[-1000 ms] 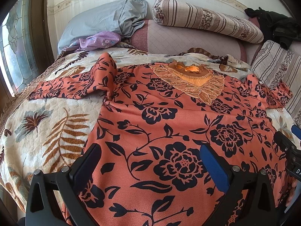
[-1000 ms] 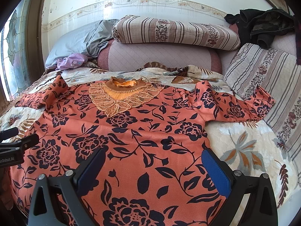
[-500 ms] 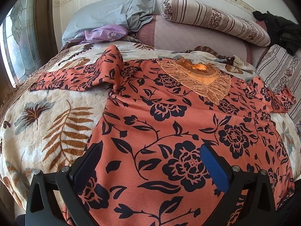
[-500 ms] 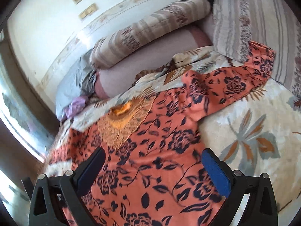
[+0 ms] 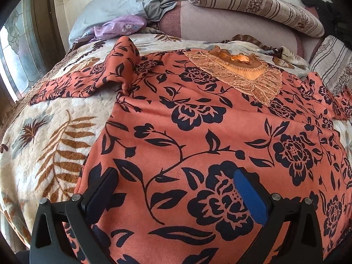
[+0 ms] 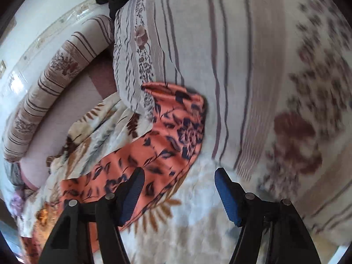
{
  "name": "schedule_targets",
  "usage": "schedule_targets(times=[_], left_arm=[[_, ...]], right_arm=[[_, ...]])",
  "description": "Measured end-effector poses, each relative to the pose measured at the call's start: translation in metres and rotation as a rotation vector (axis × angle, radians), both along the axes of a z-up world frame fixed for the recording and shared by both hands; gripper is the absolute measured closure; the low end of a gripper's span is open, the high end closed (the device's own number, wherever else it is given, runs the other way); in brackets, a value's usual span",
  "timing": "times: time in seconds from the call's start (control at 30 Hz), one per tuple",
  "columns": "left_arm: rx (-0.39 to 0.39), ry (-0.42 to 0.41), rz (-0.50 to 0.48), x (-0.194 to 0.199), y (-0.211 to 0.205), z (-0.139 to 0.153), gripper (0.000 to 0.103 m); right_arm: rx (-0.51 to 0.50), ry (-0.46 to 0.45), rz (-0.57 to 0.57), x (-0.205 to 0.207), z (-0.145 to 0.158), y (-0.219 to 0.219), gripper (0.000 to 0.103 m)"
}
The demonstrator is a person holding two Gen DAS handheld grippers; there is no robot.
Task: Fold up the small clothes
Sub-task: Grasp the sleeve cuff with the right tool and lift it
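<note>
Leaf-patterned bedding covers the bed (image 5: 44, 136), with a striped bolster (image 5: 253, 4) and a grey pillow (image 5: 118, 2) along the top of the left wrist frame. An orange floral garment (image 5: 198, 132) lies spread flat across the centre of that frame, its embroidered neckline (image 5: 239, 72) at upper centre. One sleeve (image 5: 94, 81) extends to the upper left and is partly bunched.

The left gripper (image 5: 176, 189) sits at the bottom of the frame over the garment's lower part. Its fingers stand wide apart with nothing clamped between them.

The right wrist view is tilted and blurred. The right gripper (image 6: 179, 187) is at lower centre; its fingers have just been closing yet remain apart, gripping nothing. The other sleeve (image 6: 167, 138) lies at centre, its cuff against a striped cushion (image 6: 242, 66), the left finger (image 6: 132, 195) over the sleeve's edge.
</note>
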State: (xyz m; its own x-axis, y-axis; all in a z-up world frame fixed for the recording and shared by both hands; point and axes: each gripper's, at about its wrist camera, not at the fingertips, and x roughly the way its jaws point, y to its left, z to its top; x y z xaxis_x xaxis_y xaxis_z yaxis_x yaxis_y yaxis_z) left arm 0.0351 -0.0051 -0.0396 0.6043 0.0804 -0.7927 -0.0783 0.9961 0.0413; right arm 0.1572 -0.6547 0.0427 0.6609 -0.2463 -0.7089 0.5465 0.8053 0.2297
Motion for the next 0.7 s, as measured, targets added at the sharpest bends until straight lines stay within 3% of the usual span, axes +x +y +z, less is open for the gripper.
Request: schedule_targets(times=[0.13, 0.27, 0.33, 0.37, 0.4, 0.47, 0.57, 0.7], left_arm=[[-0.015, 0.008, -0.015, 0.006, -0.004, -0.004, 0.000], [-0.031, 0.003, -0.026, 0.010, -0.005, -0.004, 0.000], [-0.044, 0.006, -0.029, 0.012, -0.004, -0.003, 0.000], [-0.055, 0.007, -0.029, 0.012, -0.003, -0.002, 0.000], [-0.064, 0.006, -0.029, 0.013, -0.002, -0.001, 0.000], [-0.085, -0.002, -0.026, 0.014, 0.001, 0.001, 0.000], [-0.129, -0.013, -0.017, 0.014, 0.008, 0.007, 0.000], [-0.170, -0.056, -0.010, 0.007, 0.014, 0.020, 0.000]], right_arm=[[-0.306, 0.132, 0.031, 0.050, 0.005, 0.005, 0.034], [-0.481, 0.266, 0.009, 0.078, -0.013, 0.005, 0.034], [-0.572, 0.351, 0.000, 0.090, -0.025, 0.011, 0.045], [-0.590, 0.387, 0.007, 0.094, -0.030, 0.012, 0.065], [-0.573, 0.411, 0.020, 0.097, -0.032, 0.012, 0.095], [-0.519, 0.393, 0.028, 0.097, -0.023, 0.011, 0.094], [-0.428, 0.300, 0.060, 0.091, 0.012, 0.019, 0.094], [-0.290, 0.117, 0.173, 0.079, 0.092, 0.056, 0.094]])
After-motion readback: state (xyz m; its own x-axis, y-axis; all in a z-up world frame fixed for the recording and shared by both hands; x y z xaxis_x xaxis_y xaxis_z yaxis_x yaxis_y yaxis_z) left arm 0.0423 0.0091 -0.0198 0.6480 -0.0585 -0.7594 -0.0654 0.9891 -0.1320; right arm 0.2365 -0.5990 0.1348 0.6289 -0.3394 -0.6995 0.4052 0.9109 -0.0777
